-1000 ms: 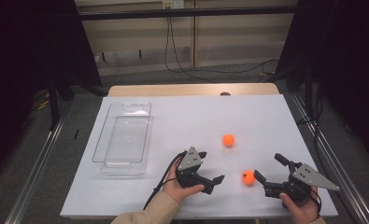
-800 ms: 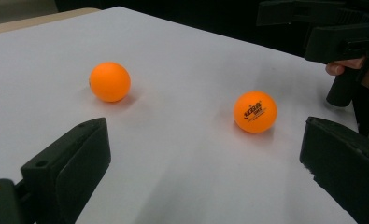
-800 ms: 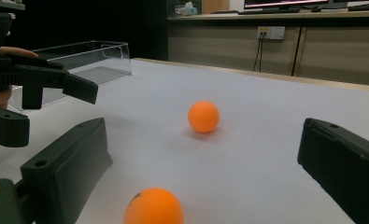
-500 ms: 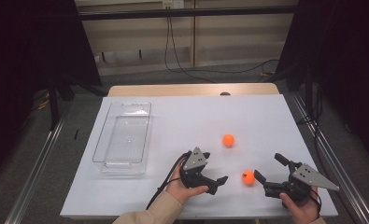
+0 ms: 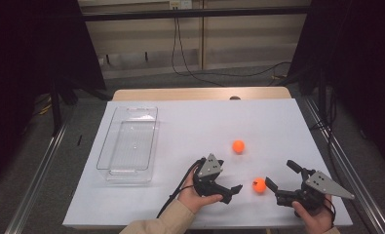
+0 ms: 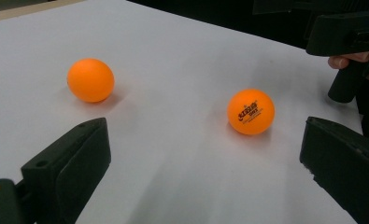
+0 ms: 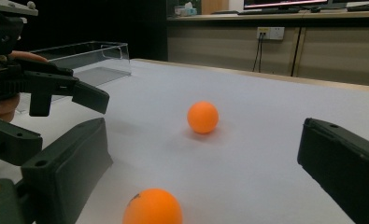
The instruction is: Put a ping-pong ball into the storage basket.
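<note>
Since the earlier frames, almost nothing has shifted: the left gripper (image 5: 229,191) has turned slightly toward the nearer ball, while the right gripper (image 5: 280,179) and both balls keep their positions.

Both grippers rest low at the near edge of the white table (image 5: 190,126), jaws spread wide and holding nothing. The near orange ball (image 5: 259,185) lies on the table between the two grippers, just beside the right gripper's lower jaw; in the right gripper view it sits low between the open jaws (image 7: 152,206), so this gripper is probably lined up to close on it. The far orange ball (image 5: 238,146) lies farther up the table, apart from both. The clear plastic bin (image 5: 127,146) stands empty at the left, well apart from the balls, and is the likely destination.
</note>
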A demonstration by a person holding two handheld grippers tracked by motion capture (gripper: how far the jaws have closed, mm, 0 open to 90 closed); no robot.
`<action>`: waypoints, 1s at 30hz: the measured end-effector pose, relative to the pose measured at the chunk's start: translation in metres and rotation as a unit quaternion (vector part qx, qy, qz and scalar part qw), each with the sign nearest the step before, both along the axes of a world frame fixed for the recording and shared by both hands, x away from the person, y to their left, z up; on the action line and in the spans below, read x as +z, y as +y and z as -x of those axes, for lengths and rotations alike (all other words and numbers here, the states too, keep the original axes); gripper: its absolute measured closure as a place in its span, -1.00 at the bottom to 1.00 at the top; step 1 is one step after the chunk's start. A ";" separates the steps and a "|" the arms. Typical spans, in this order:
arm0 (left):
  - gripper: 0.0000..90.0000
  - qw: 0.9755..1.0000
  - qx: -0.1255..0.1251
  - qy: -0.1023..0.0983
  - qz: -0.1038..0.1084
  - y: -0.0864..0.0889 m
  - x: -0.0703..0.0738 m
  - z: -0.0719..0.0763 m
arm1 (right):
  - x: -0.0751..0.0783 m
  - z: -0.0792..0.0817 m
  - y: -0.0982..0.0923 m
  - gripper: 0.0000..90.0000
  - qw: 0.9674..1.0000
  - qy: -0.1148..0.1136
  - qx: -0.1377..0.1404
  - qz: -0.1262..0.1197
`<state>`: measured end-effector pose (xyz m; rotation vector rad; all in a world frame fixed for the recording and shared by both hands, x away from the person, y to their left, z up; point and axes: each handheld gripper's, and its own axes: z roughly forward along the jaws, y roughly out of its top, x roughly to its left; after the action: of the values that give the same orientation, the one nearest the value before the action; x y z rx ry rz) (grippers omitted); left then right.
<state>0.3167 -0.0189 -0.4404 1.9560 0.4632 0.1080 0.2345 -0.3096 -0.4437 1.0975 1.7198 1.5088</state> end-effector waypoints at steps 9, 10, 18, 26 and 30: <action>-0.96 1.000 -0.006 0.004 -0.011 -0.008 -0.001 0.000 | 0.000 0.000 0.000 -0.97 1.000 -0.001 -0.001 0.001; -0.96 1.000 -0.007 0.006 -0.012 -0.009 -0.002 0.001 | 0.000 0.000 0.000 -0.97 1.000 -0.001 -0.001 0.001; -0.96 1.000 -0.013 0.010 -0.022 -0.016 -0.004 0.001 | 0.001 0.000 -0.001 -0.97 1.000 -0.001 -0.003 -0.001; -0.96 0.999 -0.015 0.011 -0.028 -0.022 -0.005 0.000 | 0.001 0.000 -0.001 -0.97 1.000 -0.001 -0.004 -0.004; -0.96 0.999 -0.019 0.013 -0.030 -0.026 -0.005 0.001 | 0.001 0.000 -0.001 -0.97 1.000 -0.001 -0.003 -0.004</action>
<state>0.3157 -0.0448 -0.4453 2.0268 0.4437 0.0718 0.2344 -0.3103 -0.4431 1.1039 1.7079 1.5138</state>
